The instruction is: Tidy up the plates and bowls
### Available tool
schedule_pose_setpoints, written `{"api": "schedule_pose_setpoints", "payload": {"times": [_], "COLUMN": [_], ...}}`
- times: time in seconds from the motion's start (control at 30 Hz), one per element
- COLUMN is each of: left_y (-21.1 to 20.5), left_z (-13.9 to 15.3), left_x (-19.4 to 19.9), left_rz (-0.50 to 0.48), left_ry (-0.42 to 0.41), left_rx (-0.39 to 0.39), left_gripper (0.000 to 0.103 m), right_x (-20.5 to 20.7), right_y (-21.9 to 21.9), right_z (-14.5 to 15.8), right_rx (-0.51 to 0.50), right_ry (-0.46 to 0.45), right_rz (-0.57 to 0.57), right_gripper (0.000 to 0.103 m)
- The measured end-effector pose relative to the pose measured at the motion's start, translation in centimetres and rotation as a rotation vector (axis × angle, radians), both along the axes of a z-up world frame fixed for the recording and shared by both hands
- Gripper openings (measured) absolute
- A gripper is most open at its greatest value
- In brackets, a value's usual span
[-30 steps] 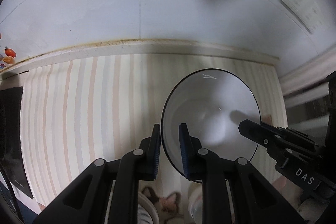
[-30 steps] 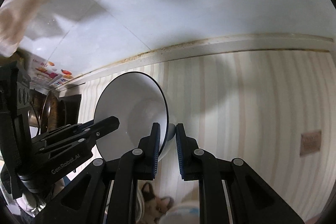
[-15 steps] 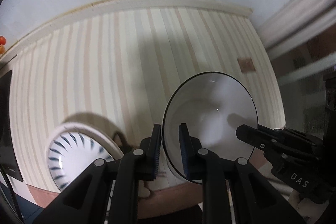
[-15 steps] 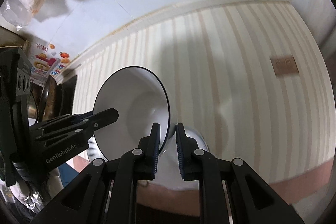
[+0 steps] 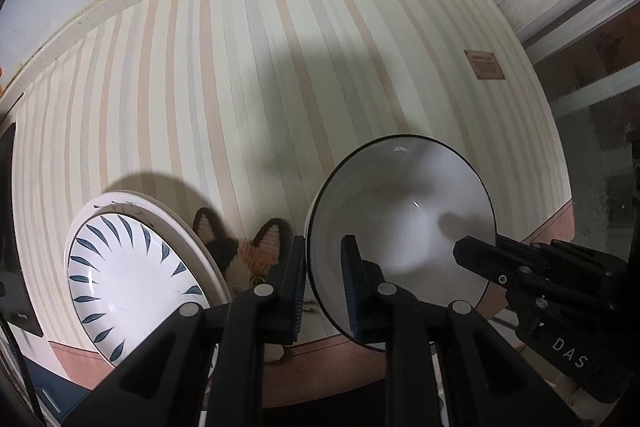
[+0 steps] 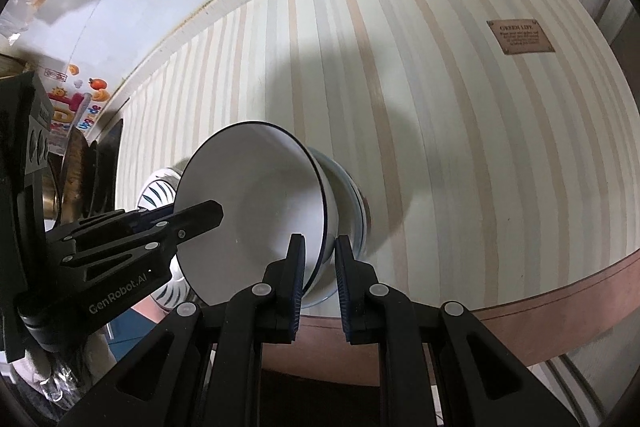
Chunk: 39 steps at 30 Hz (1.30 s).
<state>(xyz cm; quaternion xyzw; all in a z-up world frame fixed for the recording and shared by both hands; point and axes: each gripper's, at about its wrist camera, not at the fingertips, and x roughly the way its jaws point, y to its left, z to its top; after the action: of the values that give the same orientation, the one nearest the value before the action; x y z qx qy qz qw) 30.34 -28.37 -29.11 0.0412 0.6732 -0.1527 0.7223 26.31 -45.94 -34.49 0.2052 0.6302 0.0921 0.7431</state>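
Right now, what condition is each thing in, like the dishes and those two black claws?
White bowl with thin dark rim: empty, tilted, held off the table by both claws.
Left claw: shut on the bowl's rim.
Right claw: shut on the opposite rim.
White plate with blue leaf strokes: empty, lying on the table.
Striped tablecloth: spread flat.
Cat-face mat: partly hidden under the plate.

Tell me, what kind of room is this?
Probably a home kitchen or dining corner. A white bowl with a dark rim is held over a striped tablecloth, a white plate with blue leaf marks lies there, and dark pans stand behind.
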Motion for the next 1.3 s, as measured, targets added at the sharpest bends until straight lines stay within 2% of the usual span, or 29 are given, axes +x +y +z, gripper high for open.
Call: {"api": "schedule_pose_setpoints", "payload": {"times": [0.27,0.4,0.53,0.57,0.6,0.67,0.73,0.77,0.8,0.87,1.03,1.3], "left_y": [-0.6,-0.2,0.5,0.6,0.8,1.3,1.7,1.8,1.9,2.1,3.1,3.7], "left_z": [-0.3,1.6,4.4,4.8,5.3,6.7,8.2,8.7,9.5,10.6,12.8,16.0], "left_x": [-0.5,-1.3,-2.8,-3.1,-3.4,-4.3,-5.1,-5.3,-5.7,-6.0,-7.1,-9.8], "left_rz": [-0.018,-0.030,-0.044,-0.048,-0.048,-0.047,-0.051,-0.054,-0.058,-0.059,-0.047,-0.080], "left_ry": [-0.011,-0.079,-0.149,-0.156,-0.164,-0.199,-0.244,-0.263,-0.291,-0.327,-0.334,-0.344], "left_rx": [0.009,-0.001,-0.015,-0.019,-0.025,-0.059,-0.072,-0.074,-0.073,-0.059,-0.097,-0.140], "left_gripper": [0.015,0.016,0.016,0.016,0.019,0.025,0.033,0.043,0.060,0.080,0.083,0.086], "right_x": [0.1,0.2,-0.8,-1.4,-1.9,-3.0,-4.5,-4.9,-5.4,-6.2,-9.1,-13.2], "right_y": [0.1,-0.1,0.2,0.3,0.4,0.5,0.7,0.9,1.0,1.0,1.1,0.9], "right_z": [-0.9,-0.5,1.6,2.4,3.1,4.7,6.4,7.1,7.8,9.3,12.9,17.9], "right_rx": [-0.019,-0.018,-0.051,-0.062,-0.074,-0.095,-0.124,-0.136,-0.150,-0.178,-0.242,-0.292], "right_ry": [0.017,0.014,-0.029,-0.043,-0.056,-0.092,-0.126,-0.139,-0.152,-0.171,-0.228,-0.313], "right_rz": [0.001,-0.008,-0.005,-0.006,-0.009,-0.018,-0.027,-0.027,-0.031,-0.041,-0.078,-0.146], "right_gripper": [0.017,0.018,0.019,0.026,0.032,0.060,0.068,0.068,0.069,0.080,0.088,0.090]}}
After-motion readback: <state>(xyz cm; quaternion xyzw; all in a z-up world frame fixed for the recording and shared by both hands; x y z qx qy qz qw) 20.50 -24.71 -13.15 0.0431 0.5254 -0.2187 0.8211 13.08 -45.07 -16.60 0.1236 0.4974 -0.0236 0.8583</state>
